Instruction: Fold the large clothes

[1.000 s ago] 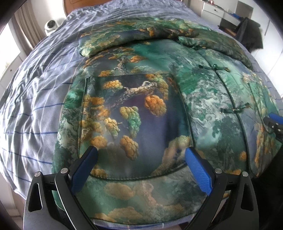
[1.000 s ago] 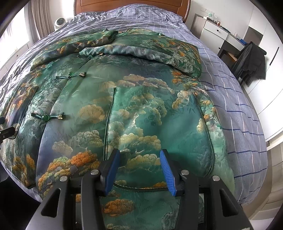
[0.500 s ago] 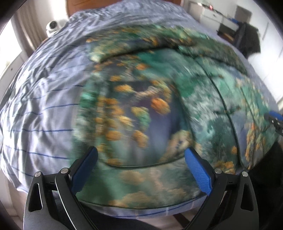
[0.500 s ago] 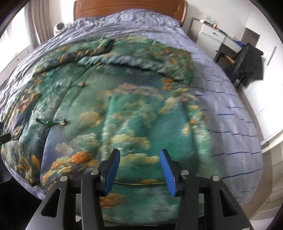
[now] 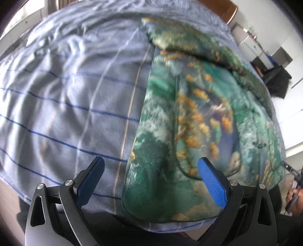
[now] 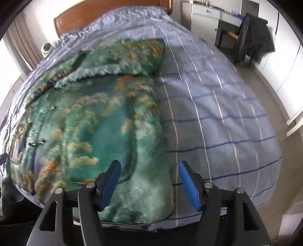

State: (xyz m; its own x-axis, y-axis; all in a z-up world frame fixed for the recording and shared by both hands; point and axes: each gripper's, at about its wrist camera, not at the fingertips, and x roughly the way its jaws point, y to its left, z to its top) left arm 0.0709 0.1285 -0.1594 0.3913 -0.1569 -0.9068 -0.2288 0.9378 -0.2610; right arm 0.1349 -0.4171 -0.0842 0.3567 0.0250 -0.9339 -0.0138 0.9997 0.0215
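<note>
A large green padded jacket (image 5: 204,121) with orange and cream cloud print lies spread flat on the bed, its sleeves folded across the top. My left gripper (image 5: 150,174) hangs open above the jacket's left bottom corner, its jaws straddling the hem edge with nothing pressed. The same jacket (image 6: 94,121) fills the left of the right wrist view. There my right gripper (image 6: 149,179) hovers over the jacket's right bottom corner, its jaws opening, and the cloth below is not gripped. A hand (image 5: 293,198) holding the other gripper shows at the left wrist view's right edge.
The bed carries a blue-grey striped duvet (image 5: 66,106) that also stretches to the right of the jacket (image 6: 217,121). A wooden headboard (image 6: 106,17) stands at the far end. A white cabinet (image 6: 204,17) and a chair with dark clothing (image 6: 253,41) stand beyond the bed's right side.
Both grippers have swung outward: the left toward the jacket's left edge, the right toward its right edge. The right jaws have widened. The jacket has not moved.
</note>
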